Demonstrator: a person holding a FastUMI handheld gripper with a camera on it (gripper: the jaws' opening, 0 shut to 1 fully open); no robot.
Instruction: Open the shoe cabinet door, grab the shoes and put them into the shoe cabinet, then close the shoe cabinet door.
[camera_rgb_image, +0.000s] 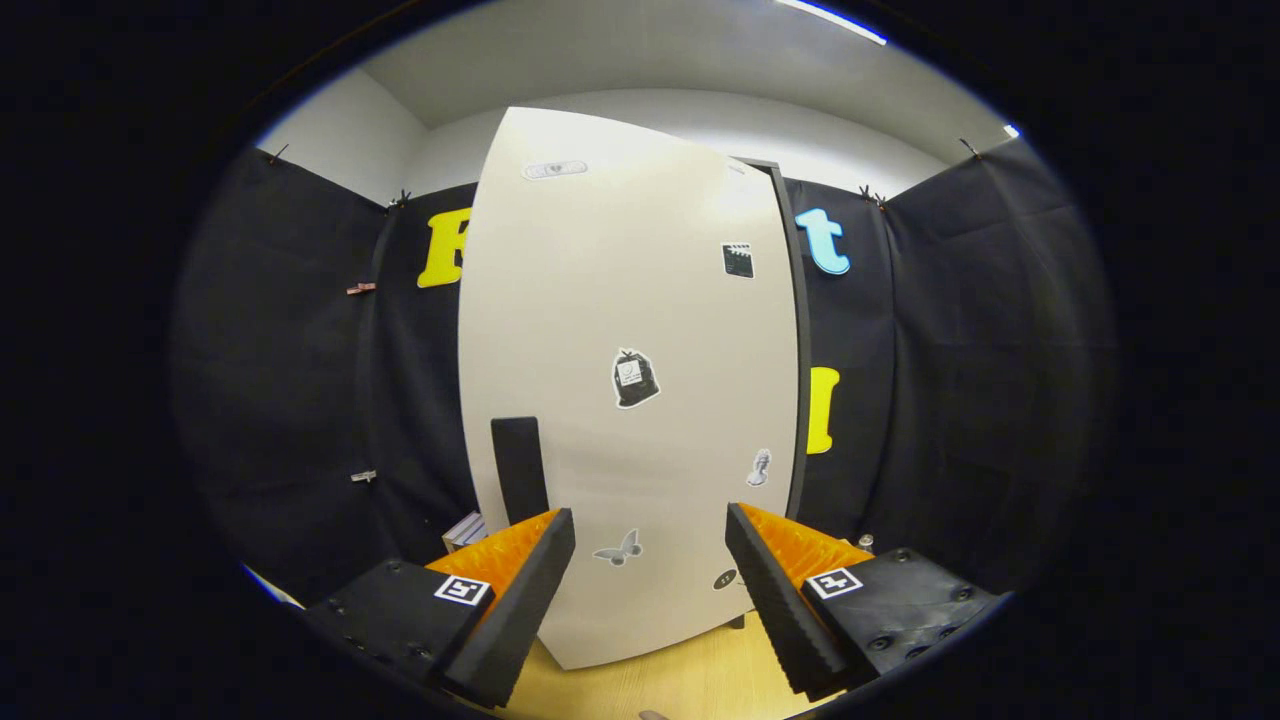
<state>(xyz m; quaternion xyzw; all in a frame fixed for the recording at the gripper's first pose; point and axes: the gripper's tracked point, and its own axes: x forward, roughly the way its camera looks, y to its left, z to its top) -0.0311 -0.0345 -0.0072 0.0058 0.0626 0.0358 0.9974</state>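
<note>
From my station I count one shoe cabinet door (620, 400), standing pale and tall ahead of the gripper (650, 580). It carries one dark handle (519, 470) near its lower left edge. I count six stickers (635, 378) on its face: one near the top, one clapperboard, one dark bag shape at the middle, one small pale figure, one butterfly, and one dark oval low down. The gripper has two fingers (520, 600), set apart with nothing between them, and two square markers (462, 589), one on each side. I make out one ceiling light strip (832, 20).
</note>
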